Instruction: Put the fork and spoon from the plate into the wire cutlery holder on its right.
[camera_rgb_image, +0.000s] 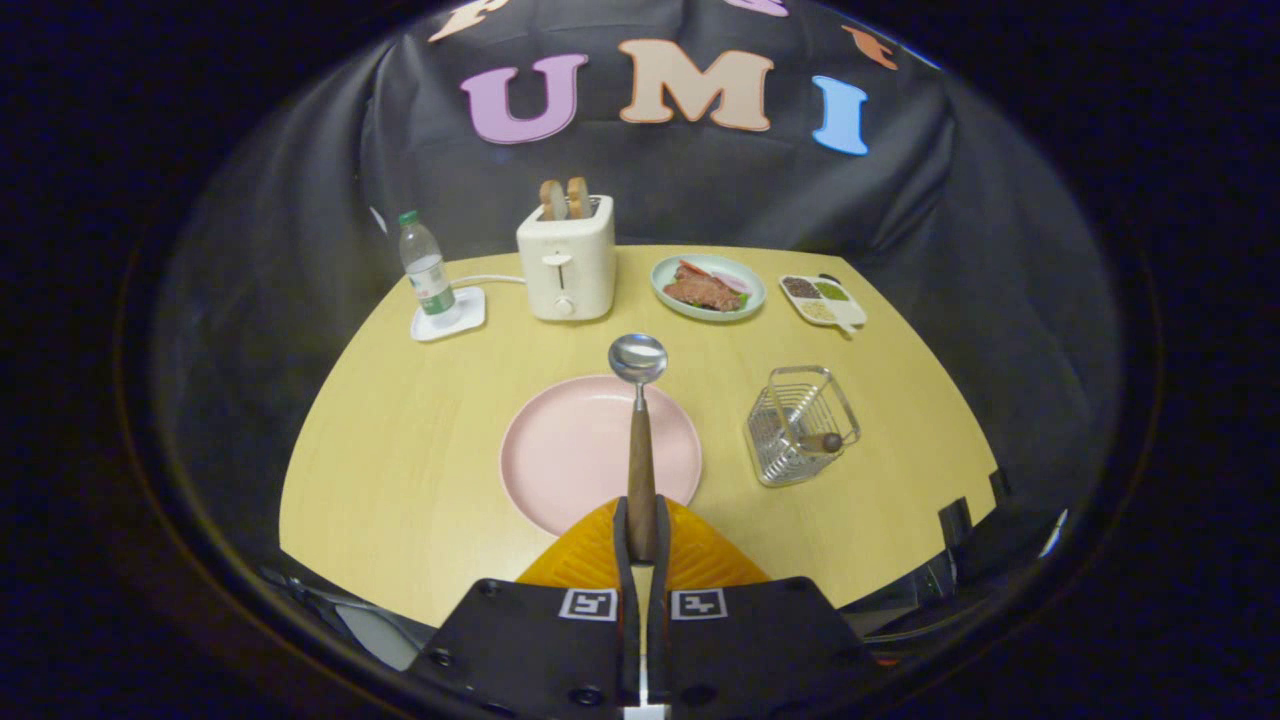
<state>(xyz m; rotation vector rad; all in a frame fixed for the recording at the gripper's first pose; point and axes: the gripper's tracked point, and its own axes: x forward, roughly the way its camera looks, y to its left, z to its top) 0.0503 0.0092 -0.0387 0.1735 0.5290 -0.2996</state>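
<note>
Gripper (641, 530) clamped on spoon (640, 420) by its wooden handle end, bowl raised over pink plate (560, 460); wire cutlery holder (800, 425) right. Light, stiff utensil, prob. pivots if grip loosens.

Wood-handled spoon (640, 420) clamped upright over pink plate (580, 460); wire cutlery holder (800, 425) right, holding fork.

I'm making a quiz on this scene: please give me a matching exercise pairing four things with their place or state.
1. metal spoon with wooden handle
2. round pink plate
3. wire cutlery holder
4. white toaster

A. holds bread slices
B. bare, beneath the spoon
C. clamped between the gripper fingers
D. right of the plate, a wooden handle inside

Pairs: 1-C, 2-B, 3-D, 4-A
</note>
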